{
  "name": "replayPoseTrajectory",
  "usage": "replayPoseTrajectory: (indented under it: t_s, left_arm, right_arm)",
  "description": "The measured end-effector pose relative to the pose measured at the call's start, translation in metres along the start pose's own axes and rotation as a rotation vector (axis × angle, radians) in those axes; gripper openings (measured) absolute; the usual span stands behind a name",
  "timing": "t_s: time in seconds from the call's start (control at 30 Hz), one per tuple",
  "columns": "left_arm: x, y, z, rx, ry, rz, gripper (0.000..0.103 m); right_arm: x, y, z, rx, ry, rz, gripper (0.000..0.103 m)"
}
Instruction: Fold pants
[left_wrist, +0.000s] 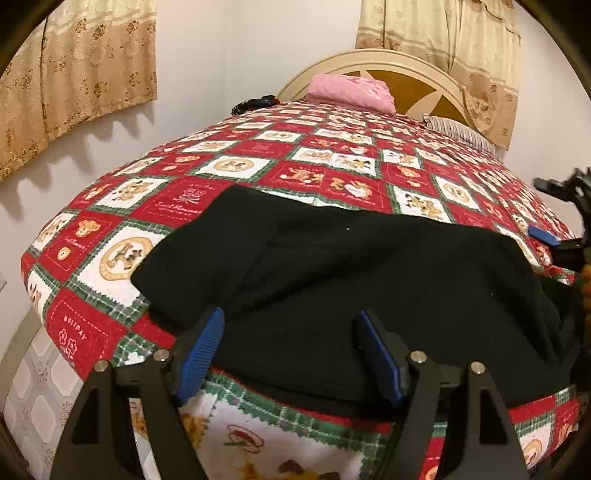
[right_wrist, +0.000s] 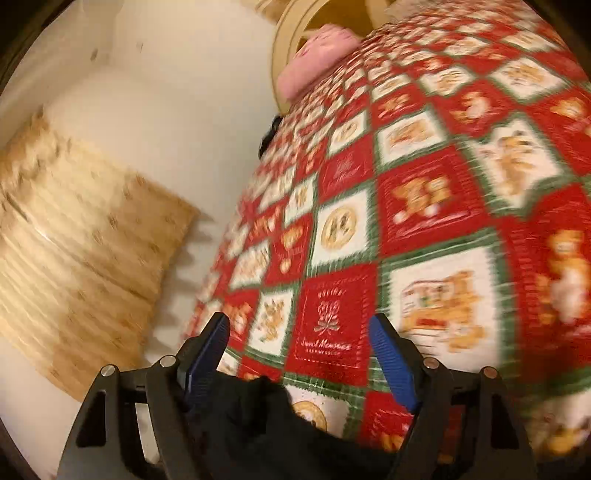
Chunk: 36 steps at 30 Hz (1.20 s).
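Left wrist view looked across a bed under a red, white and green patchwork bedspread (left_wrist: 280, 173) printed with teddy bears. Black pants (left_wrist: 351, 280) lay spread flat across the near part of it, their near edge reaching the front edge of the bed. The left gripper (left_wrist: 290, 354) hung just above that near edge with its blue-padded fingers (left_wrist: 201, 354) spread wide apart, nothing between them. At the far right the other gripper showed partly, one blue pad lifted above the bedspread beside the pants. Further back, a pink pillow (left_wrist: 351, 92) sat against the cream headboard (left_wrist: 373, 62), a striped pillow (left_wrist: 458, 131) lay to its right, and patterned beige curtains (left_wrist: 74, 74) hung on the pale wall.

Right wrist view was smeared with motion blur. The right gripper (right_wrist: 299, 358) was tilted over the bedspread (right_wrist: 424, 206), its fingers (right_wrist: 391, 358) parted wide. A dark bunch of the pants (right_wrist: 258, 421) sat low between them, close to the left finger; whether it touched either pad I could not tell.
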<state>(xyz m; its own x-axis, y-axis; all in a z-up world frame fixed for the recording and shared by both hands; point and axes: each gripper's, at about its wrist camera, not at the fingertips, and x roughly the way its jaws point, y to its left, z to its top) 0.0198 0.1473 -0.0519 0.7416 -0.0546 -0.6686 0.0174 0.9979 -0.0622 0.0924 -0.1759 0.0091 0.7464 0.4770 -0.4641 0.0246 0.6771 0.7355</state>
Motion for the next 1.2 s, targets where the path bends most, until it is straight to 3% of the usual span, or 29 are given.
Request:
replayPoseTrajectory:
  t_s: [0.13, 0.17, 0.2, 0.33, 0.37, 0.43, 0.5, 0.67, 0.77, 0.83, 0.9, 1.0, 1.07, 1.2]
  left_arm:
    - [0.002, -0.004, 0.0, -0.001, -0.004, 0.021, 0.082]
    - [0.002, -0.004, 0.001, -0.003, 0.001, 0.02, 0.082]
    - [0.002, -0.003, 0.002, -0.005, 0.007, 0.016, 0.082]
    - [0.002, -0.003, 0.003, -0.004, 0.017, 0.012, 0.082]
    - [0.002, -0.003, 0.002, -0.004, 0.012, 0.014, 0.082]
    - [0.001, -0.004, 0.002, -0.003, 0.002, 0.018, 0.082]
    - [0.001, -0.004, 0.002, -0.001, 0.001, 0.019, 0.082]
    - [0.002, -0.005, 0.002, -0.004, 0.006, 0.017, 0.083]
    - [0.002, -0.005, 0.002, -0.013, 0.009, 0.015, 0.083]
    - [0.003, -0.006, 0.002, -0.012, 0.006, 0.019, 0.084]
    - [0.003, -0.006, 0.002, -0.012, 0.006, 0.02, 0.086]
    - [0.004, -0.007, 0.002, -0.014, 0.008, 0.019, 0.089]
    - [0.005, -0.009, 0.002, -0.012, 0.009, 0.025, 0.09]
    - [0.005, -0.009, 0.003, -0.015, 0.015, 0.025, 0.091]
  right_arm:
    - [0.024, 0.046, -0.027, -0.189, 0.112, -0.03, 0.077]
    - [0.03, 0.054, -0.033, -0.222, 0.135, -0.038, 0.067]
    - [0.042, 0.065, -0.041, -0.279, 0.166, -0.074, 0.059]
    - [0.08, 0.07, -0.073, -0.434, 0.297, -0.238, 0.052]
    - [0.082, 0.07, -0.076, -0.474, 0.29, -0.298, 0.042]
    - [0.078, 0.071, -0.073, -0.5, 0.259, -0.34, 0.041]
    - [0.062, 0.068, -0.063, -0.457, 0.192, -0.385, 0.041]
    - [-0.032, 0.052, -0.014, -0.381, -0.113, -0.526, 0.046]
    - [-0.088, 0.021, 0.029, -0.257, -0.248, -0.767, 0.066]
    - [-0.127, -0.015, 0.055, -0.096, -0.304, -0.852, 0.067]
    - [-0.146, -0.05, 0.068, 0.048, -0.251, -0.876, 0.067]
    - [-0.151, -0.085, 0.065, 0.186, -0.119, -0.821, 0.067]
    - [-0.143, -0.094, 0.061, 0.194, -0.056, -0.784, 0.067]
    - [-0.119, -0.086, 0.061, 0.098, -0.003, -0.902, 0.067]
